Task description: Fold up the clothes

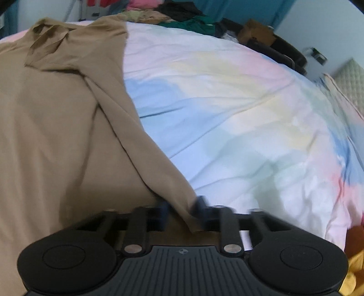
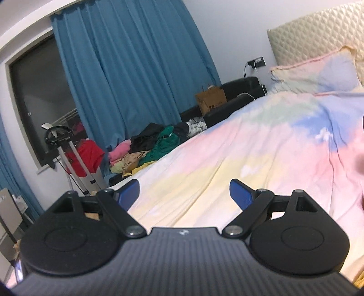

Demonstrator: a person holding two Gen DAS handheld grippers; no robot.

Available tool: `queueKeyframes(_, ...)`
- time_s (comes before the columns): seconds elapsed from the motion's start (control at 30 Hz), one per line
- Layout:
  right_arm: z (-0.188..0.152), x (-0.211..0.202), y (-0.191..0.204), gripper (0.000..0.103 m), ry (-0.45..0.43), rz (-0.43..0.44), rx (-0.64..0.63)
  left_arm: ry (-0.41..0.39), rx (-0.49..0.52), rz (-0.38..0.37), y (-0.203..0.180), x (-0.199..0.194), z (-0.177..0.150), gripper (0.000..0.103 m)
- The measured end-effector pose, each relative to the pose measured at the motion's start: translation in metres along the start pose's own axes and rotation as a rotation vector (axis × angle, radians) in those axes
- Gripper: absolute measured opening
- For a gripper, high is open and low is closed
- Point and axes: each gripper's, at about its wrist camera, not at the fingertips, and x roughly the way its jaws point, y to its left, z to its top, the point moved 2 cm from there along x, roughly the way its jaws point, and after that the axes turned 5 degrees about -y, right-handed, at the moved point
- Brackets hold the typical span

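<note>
A tan shirt (image 1: 56, 127) lies spread over the left part of the pastel bedspread (image 1: 238, 113), its collar at the far end. One long fold or sleeve of it runs down to my left gripper (image 1: 182, 209), whose blue-padded fingers are shut on the shirt's near edge. In the right wrist view my right gripper (image 2: 184, 193) hovers above the bedspread (image 2: 261, 148) with its blue pads (image 2: 240, 193) wide apart and nothing between them. The tan shirt does not show in that view.
A pile of mixed clothes (image 2: 150, 148) sits at the bed's far edge, also visible as the clothes pile (image 1: 177, 16). A pillow (image 2: 316, 72) and quilted headboard (image 2: 318, 29) are at the right. Blue curtains (image 2: 127, 68), a garment steamer stand (image 2: 68, 159) and a brown paper bag (image 2: 210, 98) stand beyond.
</note>
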Motion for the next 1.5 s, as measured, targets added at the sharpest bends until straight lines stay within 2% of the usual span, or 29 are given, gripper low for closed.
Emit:
queueKeyframes(0.1, -0.001, 0.001, 0.003, 0.088, 0.014, 0.012, 0.002, -0.008, -0.051, -0.047, 0.013, -0.013, 0.005, 0.007)
queueKeyframes(0.33, -0.003, 0.001, 0.012, 0.088, 0.048, 0.034, -0.002, -0.022, -0.212, -0.2, 0.071, -0.061, 0.018, 0.006)
queueKeyframes(0.4, -0.005, 0.002, 0.015, 0.088, 0.062, 0.04, -0.007, -0.021, -0.248, -0.223, 0.092, -0.071, 0.018, 0.006)
queueKeyframes(0.47, -0.008, 0.003, 0.022, 0.088, 0.082, 0.052, -0.024, -0.018, -0.261, -0.213, 0.111, -0.077, 0.014, 0.006)
queueKeyframes(0.7, -0.022, 0.005, 0.05, 0.087, 0.148, 0.115, -0.112, 0.006, -0.249, -0.104, 0.159, -0.076, -0.011, 0.008)
queueKeyframes(0.73, -0.024, 0.005, 0.054, 0.087, 0.156, 0.124, -0.126, 0.004, -0.254, -0.112, 0.163, -0.076, -0.014, 0.009)
queueKeyframes(0.77, -0.026, 0.005, 0.058, 0.087, 0.164, 0.133, -0.141, 0.0, -0.257, -0.122, 0.164, -0.077, -0.016, 0.01)
queueKeyframes(0.87, -0.032, 0.004, 0.068, 0.087, 0.197, 0.176, -0.166, -0.032, -0.254, -0.135, 0.161, -0.086, -0.025, 0.026)
queueKeyframes(0.9, -0.034, 0.004, 0.072, 0.087, 0.209, 0.194, -0.173, -0.047, -0.251, -0.136, 0.16, -0.09, -0.028, 0.037)
queueKeyframes(0.93, -0.035, 0.003, 0.076, 0.087, 0.218, 0.214, -0.181, -0.061, -0.25, -0.143, 0.159, -0.095, -0.031, 0.044)
queueKeyframes(1.03, -0.039, 0.0, 0.088, 0.087, 0.229, 0.26, -0.212, -0.096, -0.249, -0.192, 0.151, -0.109, -0.043, 0.051)
queueKeyframes(1.1, -0.041, -0.002, 0.096, 0.087, 0.228, 0.275, -0.237, -0.107, -0.236, -0.224, 0.143, -0.113, -0.05, 0.051)
queueKeyframes(1.17, -0.044, -0.003, 0.101, 0.087, 0.229, 0.274, -0.253, -0.102, -0.186, -0.214, 0.131, -0.112, -0.054, 0.051)
queueKeyframes(1.3, -0.047, -0.002, 0.107, 0.087, 0.243, 0.269, -0.266, -0.072, -0.103, -0.196, 0.114, -0.104, -0.061, 0.043)
queueKeyframes(1.4, -0.049, -0.002, 0.11, 0.087, 0.244, 0.263, -0.285, -0.06, -0.078, -0.157, 0.112, -0.101, -0.063, 0.026)
queueKeyframes(1.43, -0.049, -0.002, 0.111, 0.087, 0.246, 0.261, -0.289, -0.058, -0.083, -0.157, 0.114, -0.102, -0.063, 0.017)
queueKeyframes(1.5, -0.05, -0.001, 0.112, 0.087, 0.251, 0.261, -0.291, -0.052, -0.106, -0.174, 0.122, -0.108, -0.066, 0.01)
